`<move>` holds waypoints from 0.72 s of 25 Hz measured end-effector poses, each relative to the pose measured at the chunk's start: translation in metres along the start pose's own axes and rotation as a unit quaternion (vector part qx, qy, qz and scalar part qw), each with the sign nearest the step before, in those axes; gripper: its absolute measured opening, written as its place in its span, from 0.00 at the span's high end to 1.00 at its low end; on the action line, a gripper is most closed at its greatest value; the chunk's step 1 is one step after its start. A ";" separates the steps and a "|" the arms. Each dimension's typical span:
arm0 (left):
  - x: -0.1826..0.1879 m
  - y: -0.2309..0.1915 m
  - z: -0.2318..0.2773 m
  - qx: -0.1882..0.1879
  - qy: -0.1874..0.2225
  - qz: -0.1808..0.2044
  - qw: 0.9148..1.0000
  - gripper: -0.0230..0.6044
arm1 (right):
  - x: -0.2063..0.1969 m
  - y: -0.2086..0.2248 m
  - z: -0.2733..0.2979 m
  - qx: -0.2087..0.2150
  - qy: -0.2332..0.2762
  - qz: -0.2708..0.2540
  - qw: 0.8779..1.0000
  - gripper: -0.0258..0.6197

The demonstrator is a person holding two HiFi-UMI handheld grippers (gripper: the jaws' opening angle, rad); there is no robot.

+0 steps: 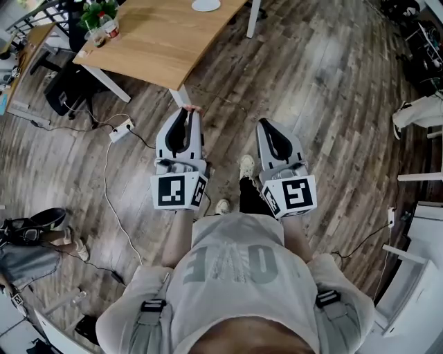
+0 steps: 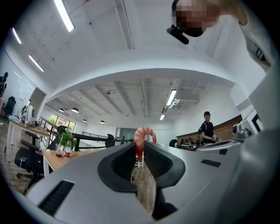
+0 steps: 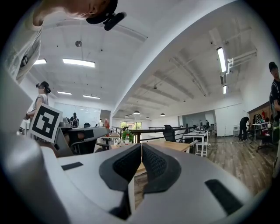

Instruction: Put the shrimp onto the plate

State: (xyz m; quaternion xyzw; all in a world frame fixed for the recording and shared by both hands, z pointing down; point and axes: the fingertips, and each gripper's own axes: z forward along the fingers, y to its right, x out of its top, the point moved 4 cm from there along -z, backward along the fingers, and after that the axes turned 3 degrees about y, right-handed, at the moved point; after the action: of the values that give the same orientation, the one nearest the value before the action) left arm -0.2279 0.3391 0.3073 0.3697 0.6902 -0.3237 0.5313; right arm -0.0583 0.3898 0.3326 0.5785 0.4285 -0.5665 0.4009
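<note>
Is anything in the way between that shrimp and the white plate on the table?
Nothing visible. The left gripper holds the shrimp in its jaws short of the table; only bare tabletop lies before the plate.

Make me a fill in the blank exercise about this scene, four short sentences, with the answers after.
1. The left claw is shut on a pink ____.
2. The right claw is shut and holds ____.
3. The white plate lies on the wooden ____, ahead of both claws.
4. Both claws hang above the plank ____.

Missing words: shrimp; nothing; table; floor.
</note>
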 end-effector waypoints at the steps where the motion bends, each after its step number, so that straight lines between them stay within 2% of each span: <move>1: -0.004 0.002 0.012 -0.001 0.000 0.002 1.000 0.87 | -0.003 0.011 0.008 0.000 0.000 0.003 1.000 0.93; 8: -0.015 -0.003 0.116 0.033 0.015 0.030 0.999 0.87 | -0.001 0.097 0.090 0.034 0.020 0.013 0.999 0.93; 15: -0.021 0.014 0.199 0.057 0.014 0.068 0.996 0.87 | -0.002 0.178 0.137 0.056 0.024 0.045 0.997 0.93; 18: -0.026 0.016 0.218 0.055 0.016 0.053 0.997 0.87 | -0.005 0.193 0.151 0.063 0.031 0.048 0.996 0.93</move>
State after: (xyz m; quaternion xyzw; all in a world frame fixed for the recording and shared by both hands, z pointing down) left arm -0.1029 0.1602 0.2824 0.4391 0.6593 -0.3266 0.5156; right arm 0.0777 0.1864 0.3279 0.6397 0.3756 -0.5546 0.3769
